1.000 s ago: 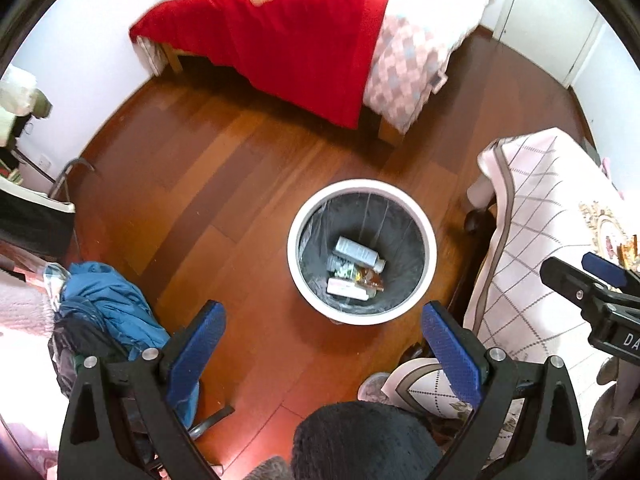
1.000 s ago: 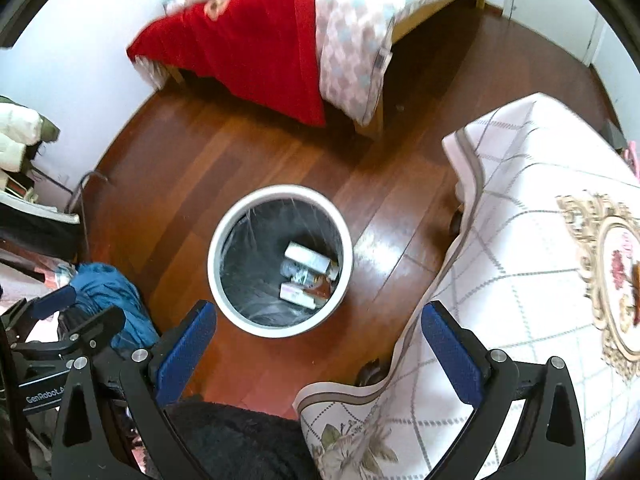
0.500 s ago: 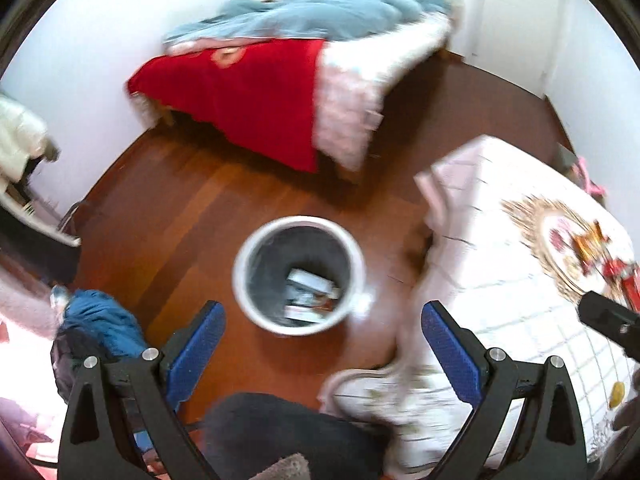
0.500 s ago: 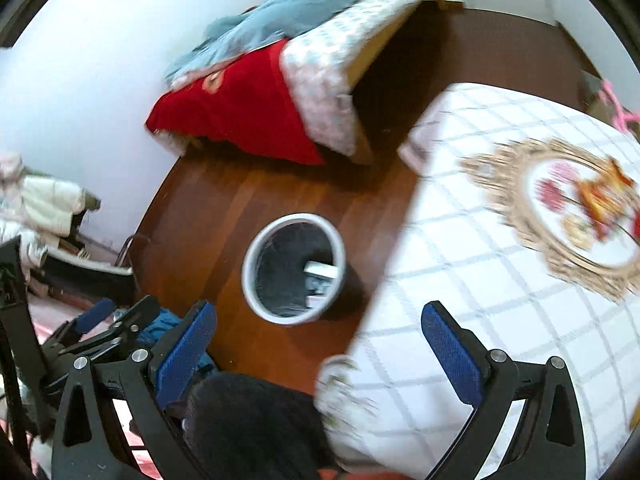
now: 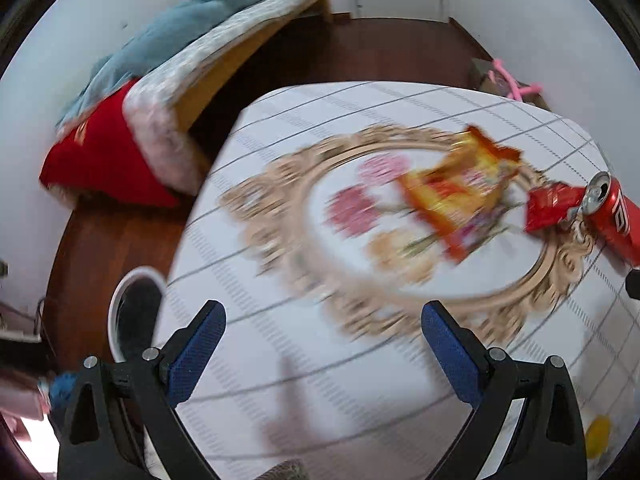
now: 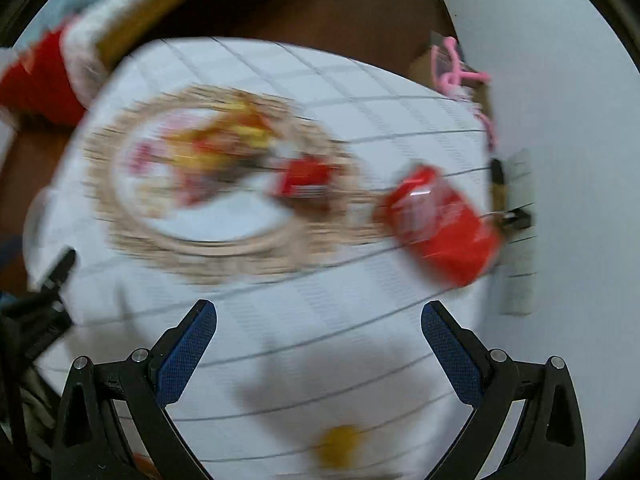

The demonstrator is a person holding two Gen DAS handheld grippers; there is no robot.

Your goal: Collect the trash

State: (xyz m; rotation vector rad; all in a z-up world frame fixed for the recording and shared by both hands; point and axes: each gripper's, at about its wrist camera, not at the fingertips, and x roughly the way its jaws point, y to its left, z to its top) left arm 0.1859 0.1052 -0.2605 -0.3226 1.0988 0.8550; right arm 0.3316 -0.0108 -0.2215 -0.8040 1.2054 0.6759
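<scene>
Left view: the left claw (image 5: 322, 344) is spread wide and holds nothing. It hangs over the tabletop (image 5: 360, 400). An orange snack bag (image 5: 460, 192), a small red wrapper (image 5: 550, 206) and a red soda can (image 5: 614, 218) lie ahead. The trash bin (image 5: 116, 312) sits on the floor, left of the table.

Right view: the right claw (image 6: 320, 340) is spread wide too, empty. The soda can (image 6: 444, 224) lies just ahead, on its side.

Risk: the can is round. A sideways bump could roll it off the edge. The view is blurry, so a fast grab may miss.
</scene>
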